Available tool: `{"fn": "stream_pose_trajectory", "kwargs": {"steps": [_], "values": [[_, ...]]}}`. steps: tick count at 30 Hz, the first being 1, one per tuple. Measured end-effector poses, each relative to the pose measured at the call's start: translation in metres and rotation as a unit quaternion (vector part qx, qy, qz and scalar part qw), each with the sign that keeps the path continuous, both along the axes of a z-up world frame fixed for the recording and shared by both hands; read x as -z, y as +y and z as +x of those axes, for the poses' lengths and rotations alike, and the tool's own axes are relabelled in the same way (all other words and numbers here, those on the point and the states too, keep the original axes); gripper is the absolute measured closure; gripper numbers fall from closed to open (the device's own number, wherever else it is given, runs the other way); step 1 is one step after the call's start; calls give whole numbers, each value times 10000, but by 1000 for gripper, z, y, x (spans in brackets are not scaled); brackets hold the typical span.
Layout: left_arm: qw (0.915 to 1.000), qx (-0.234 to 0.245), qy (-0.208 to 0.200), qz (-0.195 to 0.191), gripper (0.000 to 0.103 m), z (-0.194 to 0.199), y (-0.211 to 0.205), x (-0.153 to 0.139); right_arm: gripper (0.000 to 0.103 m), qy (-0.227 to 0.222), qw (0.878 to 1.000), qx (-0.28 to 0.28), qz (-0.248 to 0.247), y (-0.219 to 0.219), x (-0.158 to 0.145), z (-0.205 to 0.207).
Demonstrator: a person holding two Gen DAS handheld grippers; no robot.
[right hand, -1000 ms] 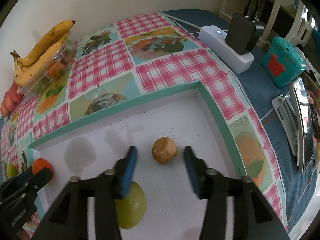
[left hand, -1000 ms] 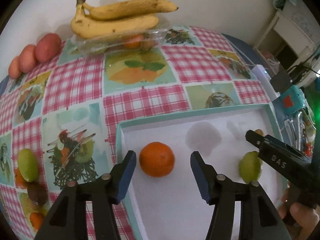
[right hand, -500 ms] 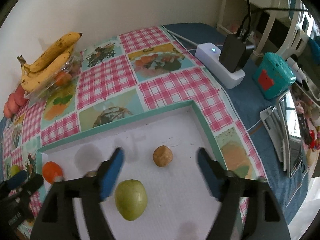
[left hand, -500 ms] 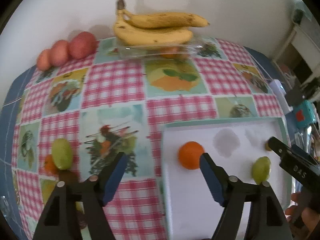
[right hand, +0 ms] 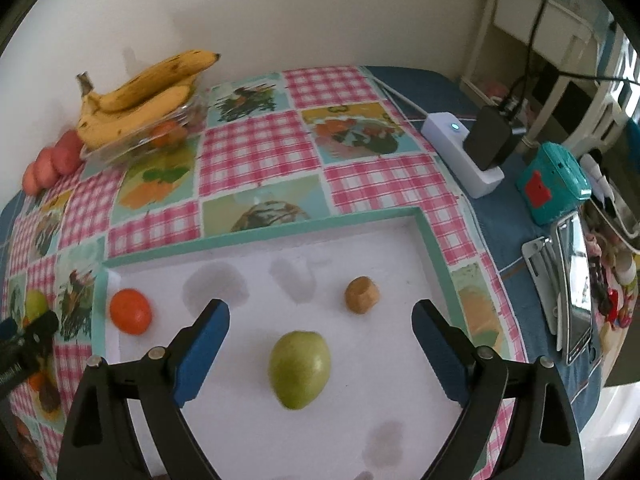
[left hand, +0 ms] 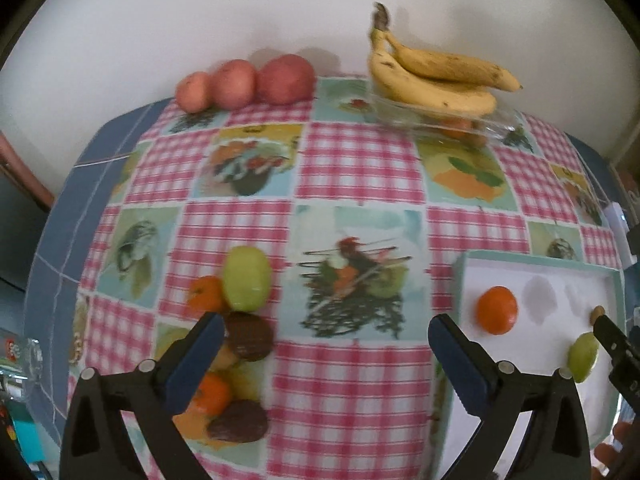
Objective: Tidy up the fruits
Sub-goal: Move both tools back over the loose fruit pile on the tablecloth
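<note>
- Left gripper point(left hand: 326, 330) has its blue-padded jaws spread wide, and they've just been opening. Nothing between them but the pink-checked tablecloth with fruit pictures point(left hand: 352, 168).
- Just by its left-hand pad there's a loose heap of fruit on the cloth: a pale green oval fruit point(left hand: 246, 278) touching a small orange mandarin point(left hand: 205, 294), with a dark brown round fruit point(left hand: 250, 336) right below them. A few more orange and brown ones sit lower down, blurry and partly behind the finger.
- Off past its right-hand pad is the shallow white tray with a teal rim point(left hand: 536, 261), with a round orange mandarin point(left hand: 497, 310) lying near the tray's left edge, clear of the jaws.
- Right gripper point(right hand: 320, 320) is also wide apart and empty, hanging over the tray. Its jaws opened up within the last second and look settled.
- A green apple-like fruit point(right hand: 300, 374) lies on the tray floor between its two fingers, touching neither pad. A small tan-brown fruit with a dimpled end point(right hand: 362, 294) sits just beyond it, further up the tray, also untouched.
- At the wall end: yellow speckled bananas point(left hand: 436, 80) resting on a clear plastic punnet, and three reddish round fruits point(left hand: 244, 84) in a row.
- Writing: there's some white lettering on the black gripper body at the left edge of the right wrist view, but it's too cut off to read.
</note>
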State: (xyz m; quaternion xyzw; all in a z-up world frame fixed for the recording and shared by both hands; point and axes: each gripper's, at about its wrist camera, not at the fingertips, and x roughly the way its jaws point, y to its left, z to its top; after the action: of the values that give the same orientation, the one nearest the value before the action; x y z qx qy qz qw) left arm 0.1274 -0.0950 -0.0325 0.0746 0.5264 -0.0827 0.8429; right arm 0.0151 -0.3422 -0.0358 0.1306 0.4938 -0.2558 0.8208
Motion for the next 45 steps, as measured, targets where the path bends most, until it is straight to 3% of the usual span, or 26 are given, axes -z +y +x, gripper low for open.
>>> {"fn": "stream_pose_trajectory", "kwargs": {"steps": [8,12,17,23,31,37,45], "values": [[9970,-695,-315,161,0,-3,73,-21,10,-235,9990,-353,155,42,-13,8],[9932,-991,-492,356,0,-6,108,-31,10,-230,9956,-905,63,76,-17,17],[9868,-1295,-653,727,0,-7,147,-38,10,-466,9879,-1349,607,110,-20,25],[9847,-1611,-537,381,0,-13,186,-39,10,-613,9813,-1684,707,141,-27,28],[9855,-1652,-371,60,0,-11,206,-35,10,-595,9728,-2048,900,173,-25,37],[9879,-1551,48,-54,0,-1,211,-13,10,-243,9651,-2442,915,209,-9,46],[9869,-1498,594,102,0,9,220,20,10,257,9527,-2946,707,255,17,56]]}}
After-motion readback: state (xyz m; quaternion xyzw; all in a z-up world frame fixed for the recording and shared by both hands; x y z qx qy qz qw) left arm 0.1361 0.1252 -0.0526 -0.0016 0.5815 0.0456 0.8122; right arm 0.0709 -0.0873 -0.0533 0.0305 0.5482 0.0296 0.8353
